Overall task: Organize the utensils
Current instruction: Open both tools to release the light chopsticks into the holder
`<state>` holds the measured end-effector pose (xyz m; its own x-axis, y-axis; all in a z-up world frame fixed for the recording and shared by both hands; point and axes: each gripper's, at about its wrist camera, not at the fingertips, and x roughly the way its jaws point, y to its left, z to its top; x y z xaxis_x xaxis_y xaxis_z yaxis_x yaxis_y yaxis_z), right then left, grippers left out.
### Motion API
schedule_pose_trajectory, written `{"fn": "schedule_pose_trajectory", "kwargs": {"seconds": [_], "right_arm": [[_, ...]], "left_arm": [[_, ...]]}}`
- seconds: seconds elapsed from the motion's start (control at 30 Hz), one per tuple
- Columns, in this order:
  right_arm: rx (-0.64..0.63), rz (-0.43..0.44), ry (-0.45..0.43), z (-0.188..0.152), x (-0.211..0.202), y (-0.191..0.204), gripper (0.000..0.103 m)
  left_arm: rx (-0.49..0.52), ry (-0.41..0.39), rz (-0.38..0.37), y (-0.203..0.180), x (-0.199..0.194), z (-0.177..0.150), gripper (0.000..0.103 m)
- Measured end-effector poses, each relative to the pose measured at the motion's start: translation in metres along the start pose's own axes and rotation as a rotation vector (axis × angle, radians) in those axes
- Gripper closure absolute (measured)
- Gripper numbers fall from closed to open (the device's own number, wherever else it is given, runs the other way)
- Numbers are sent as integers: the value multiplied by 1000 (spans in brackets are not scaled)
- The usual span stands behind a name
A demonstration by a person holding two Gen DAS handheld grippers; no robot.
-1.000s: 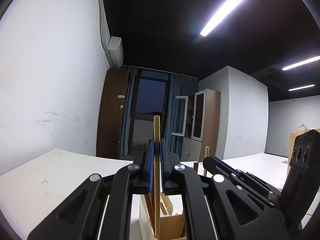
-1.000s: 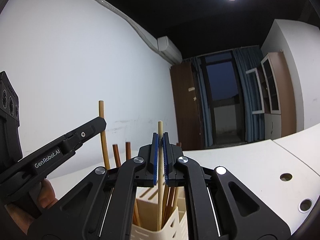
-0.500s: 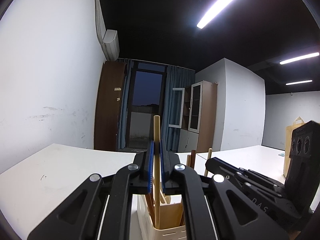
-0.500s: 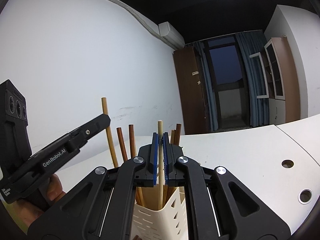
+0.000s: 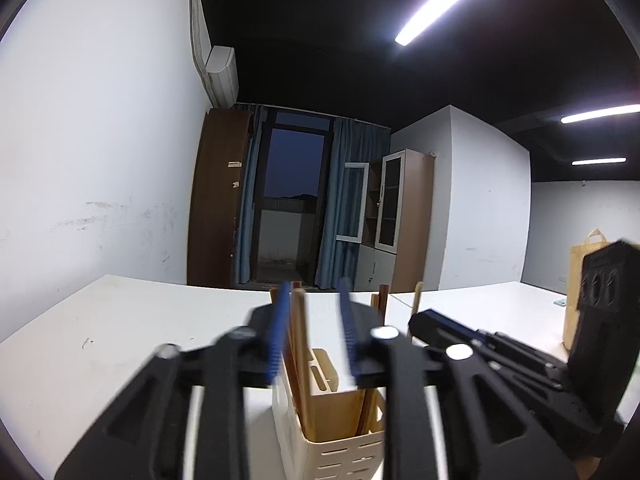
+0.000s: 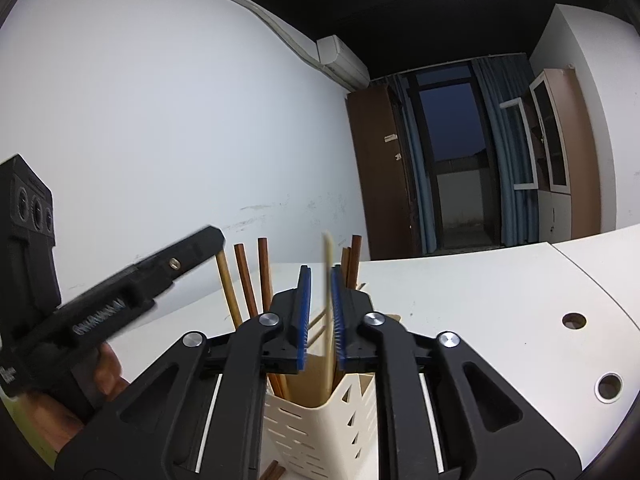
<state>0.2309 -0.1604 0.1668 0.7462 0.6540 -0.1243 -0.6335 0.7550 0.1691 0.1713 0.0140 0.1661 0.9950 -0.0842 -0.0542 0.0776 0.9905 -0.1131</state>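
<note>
Chopsticks are being released into the slotted holder (image 6: 320, 420): both the left gripper (image 5: 310, 340) and right gripper (image 6: 320, 312) are opening. Most utensils seem stowed already; remaining ones cannot be seen on the tabletop (image 6: 500, 320).

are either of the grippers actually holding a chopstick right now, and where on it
Neither: both sets of jaws are opening. Left gripper and right gripper each have a released chopstick between them.
</note>
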Motion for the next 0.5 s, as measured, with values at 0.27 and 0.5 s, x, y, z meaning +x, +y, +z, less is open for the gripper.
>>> {"fn": "schedule_pose_trajectory", "kwargs": {"seconds": [0.27, 0.5], "right_arm": [[5, -12, 12, -5, -6, -1, 89], [-10, -34, 17, -6, -18, 8, 80]], "left_arm": [[-16, -10, 3, 7, -11, 6, 76], [2, 32, 21, 9, -18, 6, 68]]}}
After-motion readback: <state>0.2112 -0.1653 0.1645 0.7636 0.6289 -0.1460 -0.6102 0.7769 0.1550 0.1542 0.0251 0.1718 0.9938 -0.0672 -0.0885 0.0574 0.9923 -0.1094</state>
